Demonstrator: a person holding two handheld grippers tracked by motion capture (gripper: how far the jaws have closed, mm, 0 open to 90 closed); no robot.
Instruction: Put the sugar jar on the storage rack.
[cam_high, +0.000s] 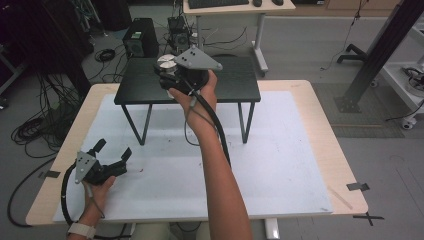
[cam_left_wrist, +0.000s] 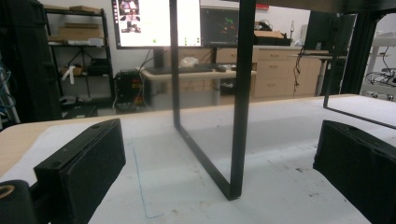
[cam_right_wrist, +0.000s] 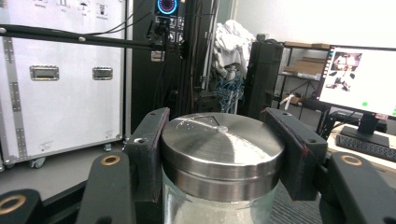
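White counter (cam_high: 280, 165) carries a black shelf (cam_high: 240, 82). Above the shelf's far left part, the right tool (cam_right_wrist: 219, 154) pinches an upright jar (cam_right_wrist: 219, 205) under its steel lid (cam_right_wrist: 222, 144); the shelf top lies straight below. The left tool (cam_high: 114, 152) rests spread at the near left.

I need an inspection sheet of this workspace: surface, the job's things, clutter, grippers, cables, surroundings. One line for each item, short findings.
Surface: wooden table under a white mat with small marks; a black stand sits on its far part.
Job's things: glass jar with a metal lid, held up above the stand.
Clutter: nothing seen on the mat.
Grippers: right gripper shut on the jar just under the lid; left gripper open, low over the near left of the mat.
Cables: one trails from each gripper; loose coils on the floor at left.
Surroundings: desk with monitor, shelves, a white flight case.
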